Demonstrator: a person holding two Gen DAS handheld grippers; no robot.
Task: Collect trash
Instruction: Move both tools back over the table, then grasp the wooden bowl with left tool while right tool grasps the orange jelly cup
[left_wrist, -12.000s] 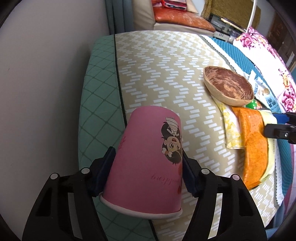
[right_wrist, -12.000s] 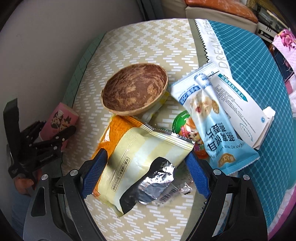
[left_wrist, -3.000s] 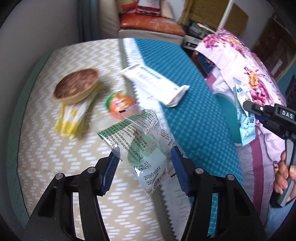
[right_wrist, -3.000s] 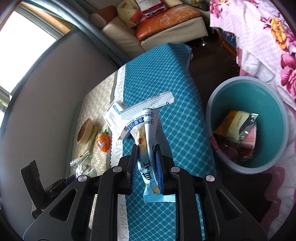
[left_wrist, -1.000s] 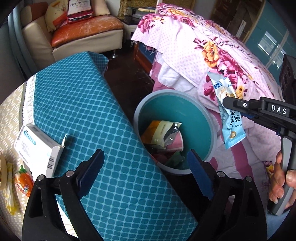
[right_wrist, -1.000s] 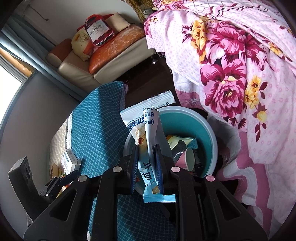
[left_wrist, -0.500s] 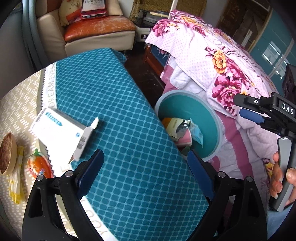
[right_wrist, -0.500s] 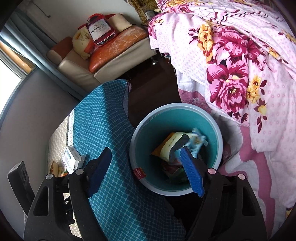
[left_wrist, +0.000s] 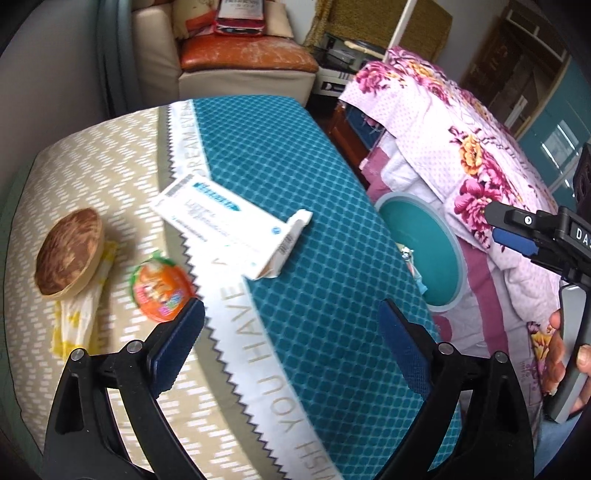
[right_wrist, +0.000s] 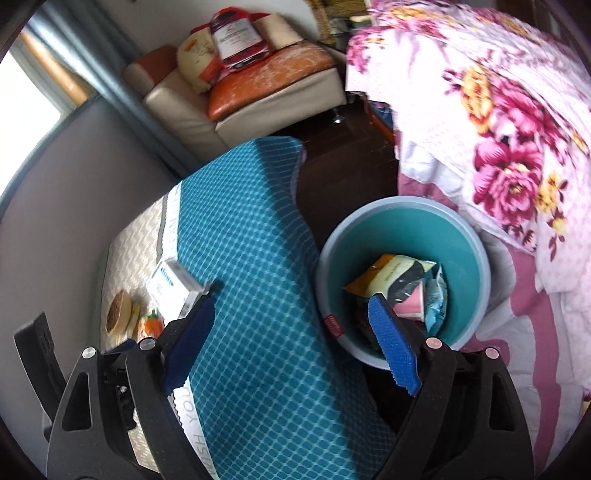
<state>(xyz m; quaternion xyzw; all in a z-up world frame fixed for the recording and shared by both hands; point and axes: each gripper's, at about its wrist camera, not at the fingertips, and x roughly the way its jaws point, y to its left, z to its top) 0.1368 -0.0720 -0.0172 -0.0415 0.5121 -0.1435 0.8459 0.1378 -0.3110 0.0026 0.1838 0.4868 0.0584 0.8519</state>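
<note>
Right gripper (right_wrist: 291, 341) let the blue packet (right_wrist: 436, 295) fall into the bin (right_wrist: 476, 240), lower right; jaws were opening, empty.

The tablecloth (left_wrist: 295, 229) was teal with a pale diamond grid on 1 side and beige with white dashes on the other. The bin (right_wrist: 476, 258) was teal inside with a grey-blue rim. The bedspread (right_wrist: 517, 129) was pink with magenta and yellow flowers. The box (left_wrist: 221, 221) was white with blue print. The bowl (left_wrist: 68, 251) was mottled brown. The round lid (left_wrist: 159, 288) was orange with a green edge.
</note>
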